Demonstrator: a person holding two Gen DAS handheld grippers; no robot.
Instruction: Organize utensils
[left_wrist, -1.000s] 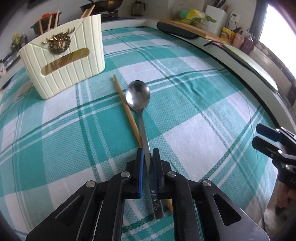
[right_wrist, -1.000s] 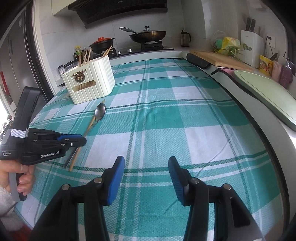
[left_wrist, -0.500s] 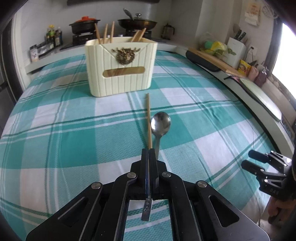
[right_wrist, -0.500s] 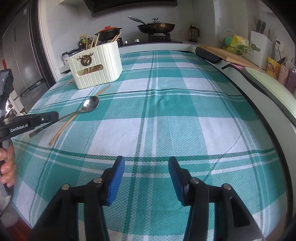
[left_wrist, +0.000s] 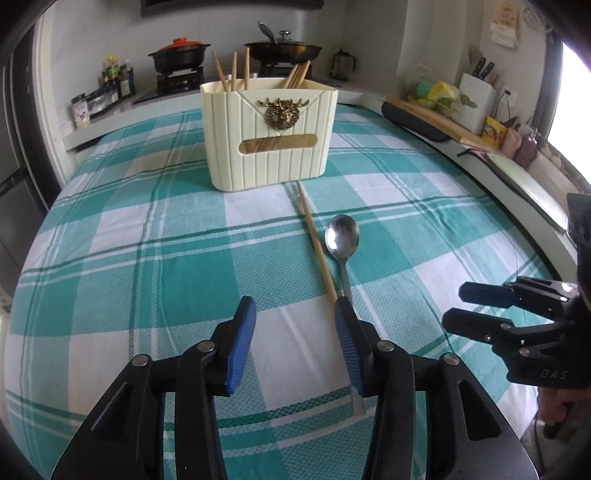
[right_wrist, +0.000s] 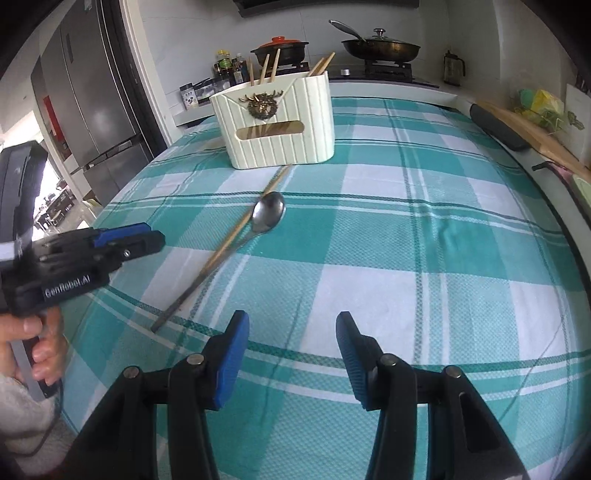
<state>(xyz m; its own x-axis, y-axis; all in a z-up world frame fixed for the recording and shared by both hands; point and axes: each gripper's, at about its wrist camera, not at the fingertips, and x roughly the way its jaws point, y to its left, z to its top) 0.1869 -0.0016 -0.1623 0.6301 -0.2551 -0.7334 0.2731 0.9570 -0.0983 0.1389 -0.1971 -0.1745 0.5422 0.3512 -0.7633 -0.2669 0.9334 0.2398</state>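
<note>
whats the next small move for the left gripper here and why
Probably shift the left gripper right and close on the spoon handle. Its jaws stand open and empty, the handle passes under its right finger, and spoon and chopstick lie on the cloth outside the holder.

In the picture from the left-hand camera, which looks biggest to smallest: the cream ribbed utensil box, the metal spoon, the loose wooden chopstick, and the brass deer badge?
As they appear in the left wrist view:
1. Cream ribbed utensil box, clearly largest.
2. Loose wooden chopstick and metal spoon: similar in length; the gripper finger hides part of both, so I won't rank them.
3. Brass deer badge, smallest.
</note>
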